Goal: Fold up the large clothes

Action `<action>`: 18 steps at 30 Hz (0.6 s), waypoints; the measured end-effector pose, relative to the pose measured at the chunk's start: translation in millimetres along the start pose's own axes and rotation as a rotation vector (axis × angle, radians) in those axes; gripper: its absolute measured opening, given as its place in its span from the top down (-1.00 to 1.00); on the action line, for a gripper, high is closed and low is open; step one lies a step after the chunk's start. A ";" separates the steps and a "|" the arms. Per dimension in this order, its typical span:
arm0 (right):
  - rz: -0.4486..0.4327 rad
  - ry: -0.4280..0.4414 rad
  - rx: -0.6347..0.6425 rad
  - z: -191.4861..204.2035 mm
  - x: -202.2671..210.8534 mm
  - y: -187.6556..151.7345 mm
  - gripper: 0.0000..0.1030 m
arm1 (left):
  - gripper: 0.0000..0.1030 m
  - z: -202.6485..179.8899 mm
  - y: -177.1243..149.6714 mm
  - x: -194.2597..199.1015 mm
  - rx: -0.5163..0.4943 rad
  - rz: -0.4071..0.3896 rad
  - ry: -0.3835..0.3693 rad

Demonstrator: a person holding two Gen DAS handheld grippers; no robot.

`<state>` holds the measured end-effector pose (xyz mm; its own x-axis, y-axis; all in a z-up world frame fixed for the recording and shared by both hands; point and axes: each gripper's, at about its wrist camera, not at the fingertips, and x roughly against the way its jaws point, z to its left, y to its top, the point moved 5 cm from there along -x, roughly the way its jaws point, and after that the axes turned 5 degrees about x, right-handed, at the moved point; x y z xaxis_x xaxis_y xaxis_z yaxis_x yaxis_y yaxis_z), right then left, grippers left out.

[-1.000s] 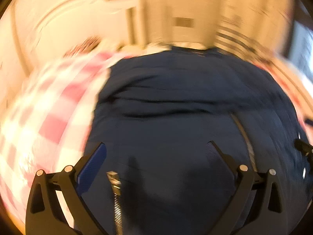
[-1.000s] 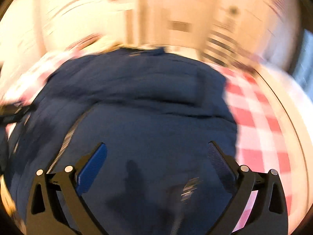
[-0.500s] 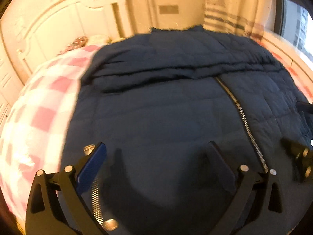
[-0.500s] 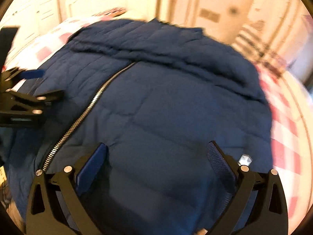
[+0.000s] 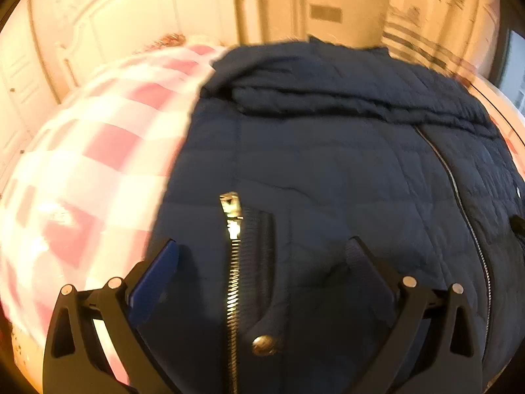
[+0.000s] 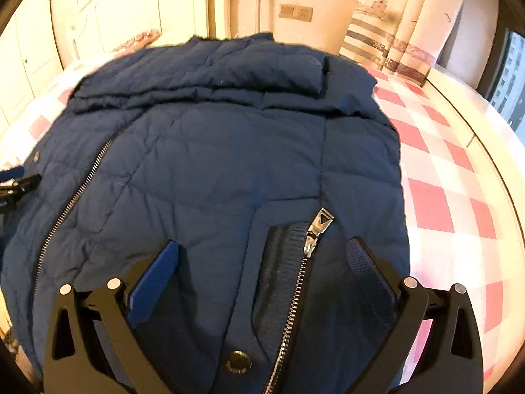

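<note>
A large navy quilted jacket point(image 5: 328, 170) lies flat on a pink-and-white checked bed, with its sleeves folded across the far end. It also shows in the right wrist view point(image 6: 213, 170). My left gripper point(image 5: 262, 252) is open, just above the jacket's near left corner, with a side zipper point(image 5: 233, 262) and a snap button point(image 5: 262, 344) between its fingers. My right gripper point(image 6: 262, 252) is open above the near right corner, over another side zipper point(image 6: 305, 262) and snap point(image 6: 239, 362). The left gripper's tip point(image 6: 16, 180) shows at the left edge of the right wrist view.
The checked bedspread point(image 5: 82, 164) extends left of the jacket and to its right point(image 6: 443, 197). A white headboard point(image 6: 131, 10) and wall stand behind. Striped curtains point(image 6: 393, 32) hang at the back right, beside a window point(image 6: 512, 75).
Both grippers have drawn back and outward to the jacket's near corners. Side zippers and snaps now lie between the fingers. Both stay open.
</note>
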<state>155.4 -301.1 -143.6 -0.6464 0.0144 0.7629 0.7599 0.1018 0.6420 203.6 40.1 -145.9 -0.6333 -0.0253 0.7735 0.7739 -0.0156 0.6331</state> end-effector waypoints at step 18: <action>-0.022 0.195 0.280 97.5 37.8 -39.6 -0.90 | -0.96 -73.7 -58.3 37.6 -0.253 -0.069 -0.131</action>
<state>94.2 -207.6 -147.7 -0.6167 -0.1785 0.7667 0.6801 0.3697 0.6331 135.0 -33.6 -155.8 -0.6667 0.1131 0.7367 0.6951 -0.2623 0.6693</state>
